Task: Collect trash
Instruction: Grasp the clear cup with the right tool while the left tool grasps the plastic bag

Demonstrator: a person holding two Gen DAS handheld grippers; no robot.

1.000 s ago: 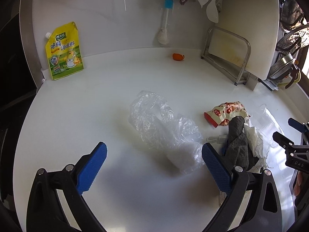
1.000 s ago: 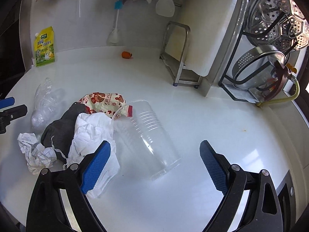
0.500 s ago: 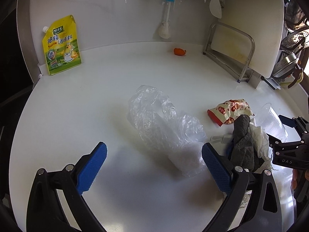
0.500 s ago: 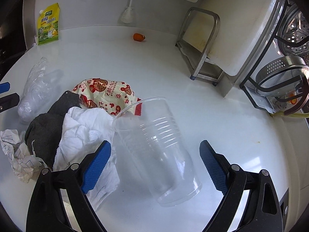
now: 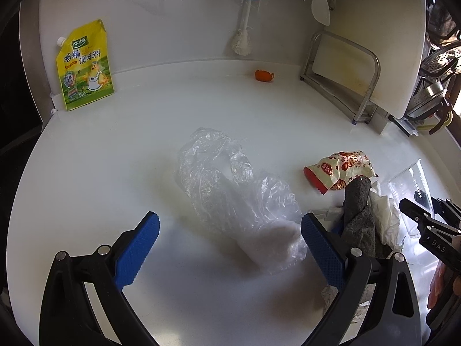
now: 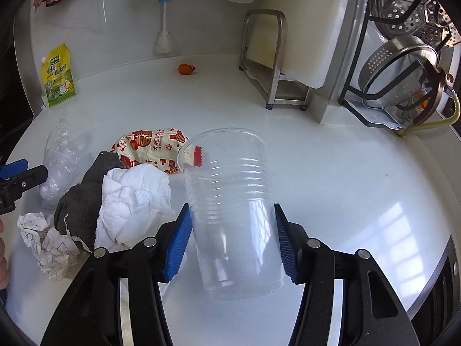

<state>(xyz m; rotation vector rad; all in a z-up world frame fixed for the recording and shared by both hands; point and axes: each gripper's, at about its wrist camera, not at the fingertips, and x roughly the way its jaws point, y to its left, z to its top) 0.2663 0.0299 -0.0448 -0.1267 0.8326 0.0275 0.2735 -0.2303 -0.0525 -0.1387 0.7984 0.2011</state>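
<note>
My right tool point(image 6: 232, 235) has its blue pads against both sides of the clear ribbed plastic cup point(image 6: 230, 199), lying on the white bench point(image 6: 331, 173) beside the crumpled white tissue point(image 6: 135, 199); grasp step judged in hand; next, lift clear; my left tool point(image 5: 230, 238) stands wide, empty, over the crumpled clear plastic bag point(image 5: 230, 193).

A yellow seasoning pouch point(image 5: 84, 66) leans against the wall beside a hanging brush point(image 5: 245, 20).
</note>
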